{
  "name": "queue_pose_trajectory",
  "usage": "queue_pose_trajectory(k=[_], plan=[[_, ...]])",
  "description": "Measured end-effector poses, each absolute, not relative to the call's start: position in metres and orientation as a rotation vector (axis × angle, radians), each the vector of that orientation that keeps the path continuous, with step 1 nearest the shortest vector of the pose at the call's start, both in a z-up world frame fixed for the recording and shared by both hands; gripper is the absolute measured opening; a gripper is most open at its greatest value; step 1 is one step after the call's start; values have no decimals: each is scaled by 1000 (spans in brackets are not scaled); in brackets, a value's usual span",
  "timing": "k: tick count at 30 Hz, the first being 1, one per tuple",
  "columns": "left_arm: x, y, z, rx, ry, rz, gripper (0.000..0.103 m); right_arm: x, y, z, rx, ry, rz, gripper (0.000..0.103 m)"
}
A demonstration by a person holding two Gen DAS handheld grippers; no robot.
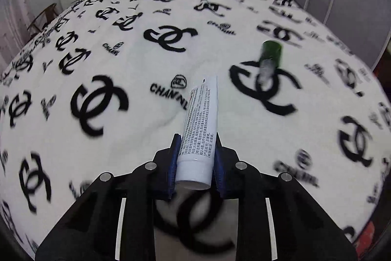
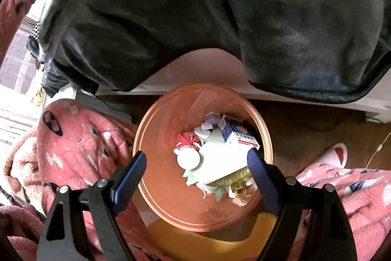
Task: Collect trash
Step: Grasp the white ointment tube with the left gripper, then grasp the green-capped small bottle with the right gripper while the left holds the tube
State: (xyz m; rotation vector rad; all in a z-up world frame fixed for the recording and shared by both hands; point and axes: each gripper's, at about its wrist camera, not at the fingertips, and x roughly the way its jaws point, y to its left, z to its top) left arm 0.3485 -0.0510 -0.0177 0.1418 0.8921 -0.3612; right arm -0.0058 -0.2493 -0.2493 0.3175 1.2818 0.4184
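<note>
Left wrist view shows the left tongs (image 1: 196, 163) clamped on a white tube (image 1: 199, 129), pads pressing its lower body near the cap end, the crimped tail pointing away over the bed (image 1: 110, 138). That tube looks light and soft-walled; a squeeze at mid-body would likely dent it or push paste toward the cap, so the firmer shoulder near the cap, where the pads now sit, seems the safest place to hold. Its glossy skin may slip if tilted steeply. Farther toward the bed's right edge lies a small green bottle (image 1: 270, 58), blurred, resting on the patterned blanket; it looks rigid and could roll, so a grip across its body would suit it.

Right wrist view has the right tongs (image 2: 198, 163) spread wide with nothing between them, hanging over an orange bin (image 2: 156, 138) on the floor beside the bed's edge. Inside are a small carton (image 2: 235, 135), a round white lid (image 2: 187, 159) and scraps.
</note>
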Motion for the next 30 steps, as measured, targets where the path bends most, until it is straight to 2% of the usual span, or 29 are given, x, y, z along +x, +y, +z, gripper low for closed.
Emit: queue_pose_trajectory(k=[6, 12, 14, 18, 22, 30], plan=[[282, -27, 5, 62, 833, -397, 25, -19, -249, -201, 257, 1125, 455, 80], [199, -8, 16, 88, 791, -386, 25, -15, -255, -80, 236, 822, 615, 81], [178, -5, 13, 94, 788, -379, 25, 4, -259, -36, 208, 717, 621, 83], [140, 3, 5, 56, 784, -408, 25, 65, -266, 17, 200, 609, 524, 84], [118, 6, -4, 27, 768, -424, 25, 165, -270, 35, 235, 606, 363, 84], [105, 18, -12, -26, 747, -425, 25, 327, -267, 15, 307, 711, 171, 78]])
